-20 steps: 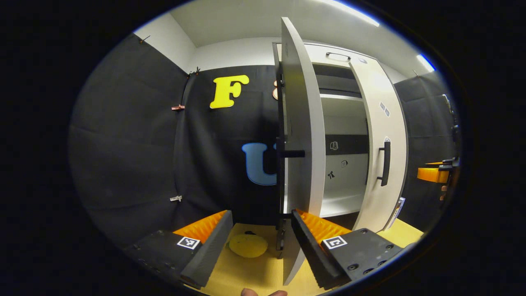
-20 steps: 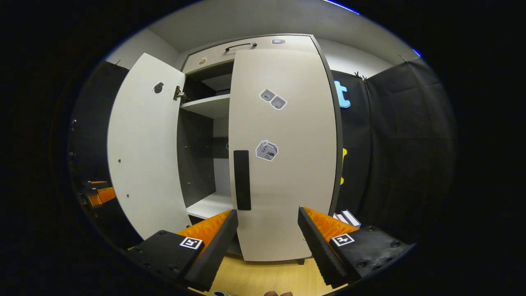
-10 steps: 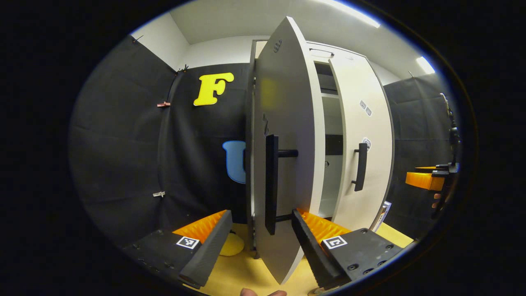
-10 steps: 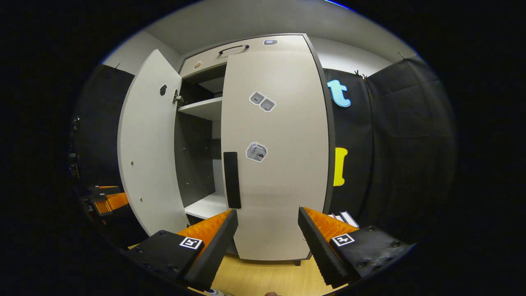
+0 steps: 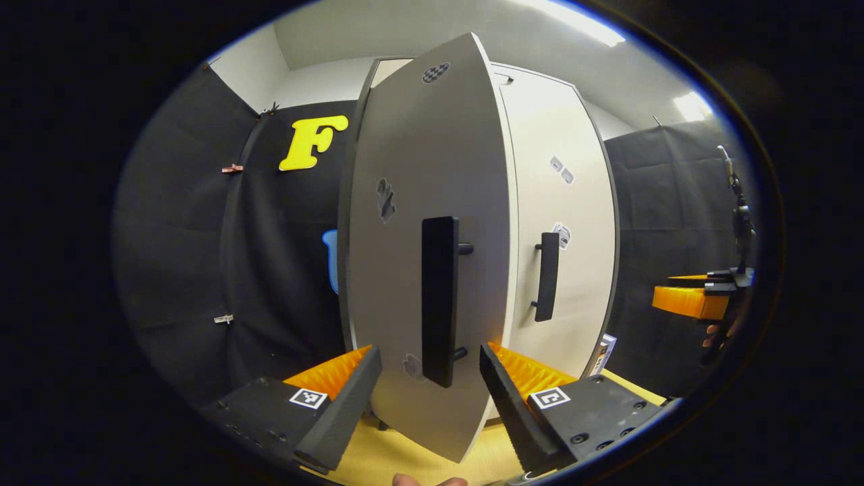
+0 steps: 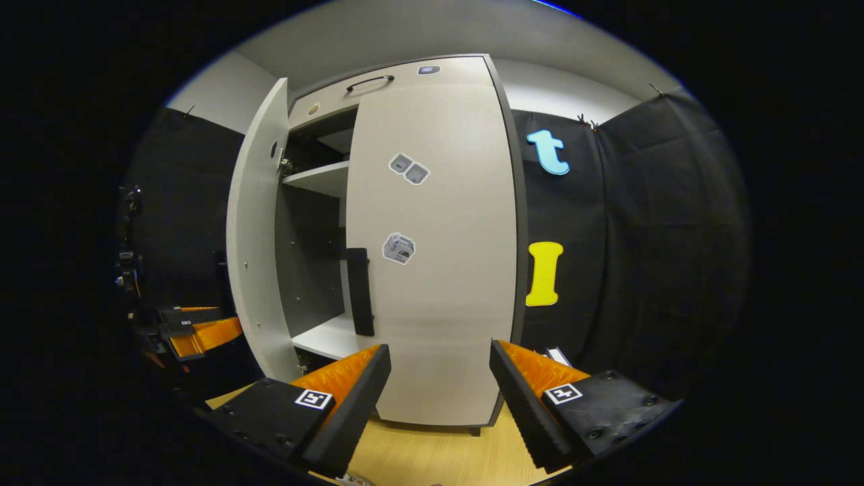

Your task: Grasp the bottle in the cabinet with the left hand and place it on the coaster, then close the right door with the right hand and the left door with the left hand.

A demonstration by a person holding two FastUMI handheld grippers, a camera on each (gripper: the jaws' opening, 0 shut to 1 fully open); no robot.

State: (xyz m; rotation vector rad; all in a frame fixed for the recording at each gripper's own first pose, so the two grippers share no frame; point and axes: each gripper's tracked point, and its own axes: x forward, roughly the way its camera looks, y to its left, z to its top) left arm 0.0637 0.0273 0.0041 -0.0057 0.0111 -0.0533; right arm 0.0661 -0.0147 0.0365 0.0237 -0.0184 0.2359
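Closing of the left door (image 5: 432,202) is the step in hand, judging by how things are lying: the right door (image 6: 439,270) is sitting flush against the cabinet (image 6: 405,74), while the left one is standing partly open, its inner edge hanging out from the frame, with a shelf (image 6: 324,179) showing through the gap in the right gripper view. The left gripper (image 5: 428,385) is pointing straight at that door's outer face, its jaws standing wide apart and holding nothing, one to each side of the lower end of the handle (image 5: 440,300); whether either finger is touching the door I cannot tell. To do this well, the push is best kept on the flat panel close to the handle side, far from the hinge, following the door's arc so that the jaws are sliding neither off the edge nor under the handle, and easing off as the door is meeting the frame so that it is not bouncing back. The right gripper (image 6: 439,398) is hanging back level in front of the shut right door, jaws likewise apart and empty, over the counter (image 6: 432,459); it is also showing at the right edge of the left gripper view, well clear of the swing. The bottle and the coaster I cannot place from these pictures.
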